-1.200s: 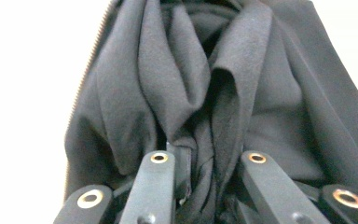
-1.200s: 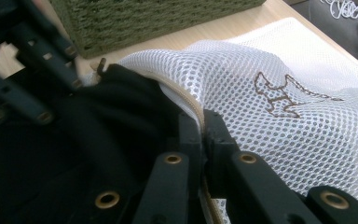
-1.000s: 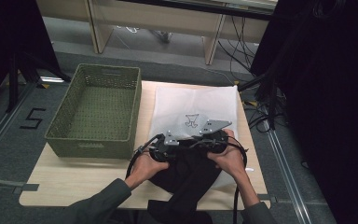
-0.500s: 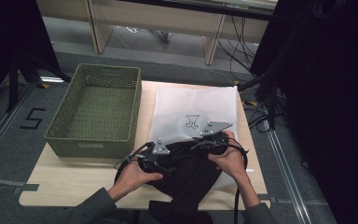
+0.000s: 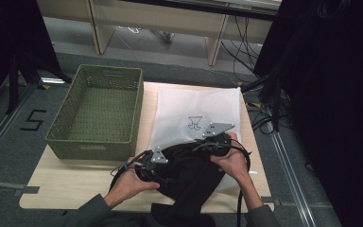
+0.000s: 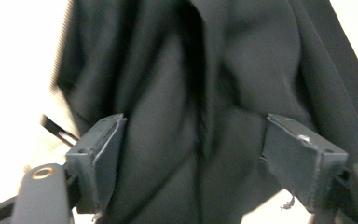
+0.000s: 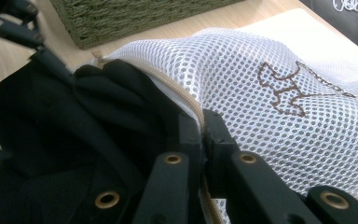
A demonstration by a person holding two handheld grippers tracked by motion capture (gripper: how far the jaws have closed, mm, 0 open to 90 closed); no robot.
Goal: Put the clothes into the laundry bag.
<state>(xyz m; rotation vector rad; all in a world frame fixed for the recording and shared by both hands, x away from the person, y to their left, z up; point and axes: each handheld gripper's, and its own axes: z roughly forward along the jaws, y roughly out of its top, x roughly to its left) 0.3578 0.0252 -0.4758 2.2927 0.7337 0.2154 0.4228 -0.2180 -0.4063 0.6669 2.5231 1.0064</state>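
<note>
Overhead, table: a pale wood-grain table with rounded corners stands on grey carpet; a black "5" is marked on the floor at its left.
Room: light wooden furniture legs and loose black cables lie beyond the far edge; dark drapes hang at right.
Basket: an olive-green basket, rectangular with perforated walls, sits on the table's left half, just beside the bag.
Bag: a white mesh laundry bag lies flat on the right half; in the right gripper view its mesh is fine round holes, with a brown stitched emblem and a tan zipper along the opening edge.
Garment: a black garment, soft and creased, is bunched at the bag's near opening and spills over the table's front edge; part of it lies under the mesh.
Left gripper: the left gripper, held in the person's left hand, has its jaws spread wide, the dark fabric filling the space between them; whether the pads touch it I cannot tell.
Right gripper: the right gripper is pinched tight on the bag's zipper edge, black cloth just beside it.
</note>
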